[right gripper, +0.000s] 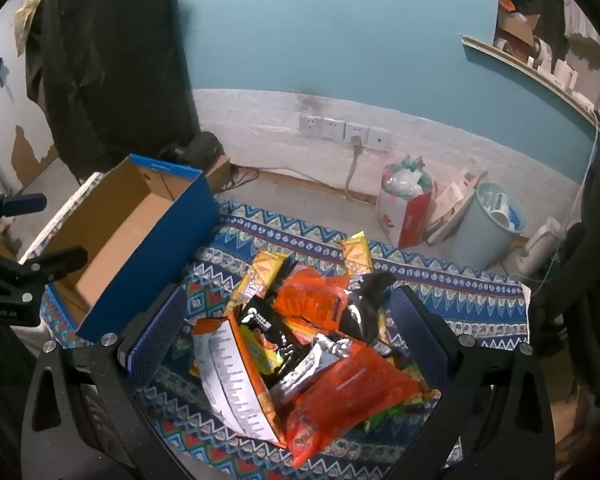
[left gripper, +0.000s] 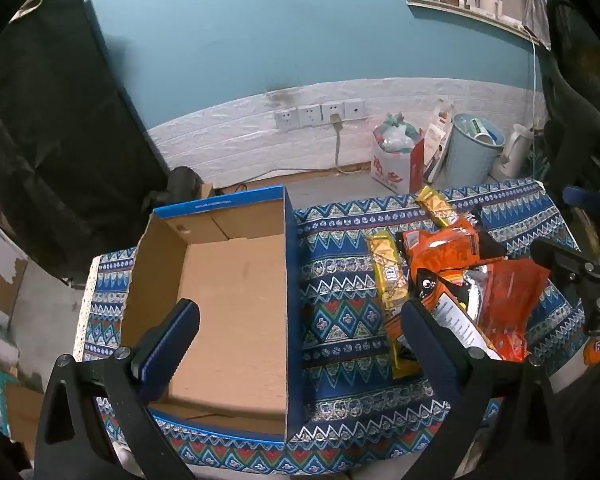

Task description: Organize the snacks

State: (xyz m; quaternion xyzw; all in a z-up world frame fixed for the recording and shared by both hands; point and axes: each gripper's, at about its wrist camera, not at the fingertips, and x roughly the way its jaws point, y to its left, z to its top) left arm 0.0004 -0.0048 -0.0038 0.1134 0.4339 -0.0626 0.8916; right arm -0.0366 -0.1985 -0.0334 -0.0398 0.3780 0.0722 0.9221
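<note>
While both tongs (left gripper: 300,320) (right gripper: 288,320) gape, snacks (right gripper: 300,344) seemingly lie untouched.

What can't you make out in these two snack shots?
- Left wrist view: the snack pile is part hidden behind the left gripper's right finger.
- Right wrist view: bottom packets are buried under the red packet.
- Both views: printing on the yellow bars is too small to read.

Your left gripper (left gripper: 300,328) hangs tilted downward, jaws spread wide, nothing between the pads. Your right gripper (right gripper: 288,320) is likewise pitched down, jaws fully apart, gripping nothing.
</note>
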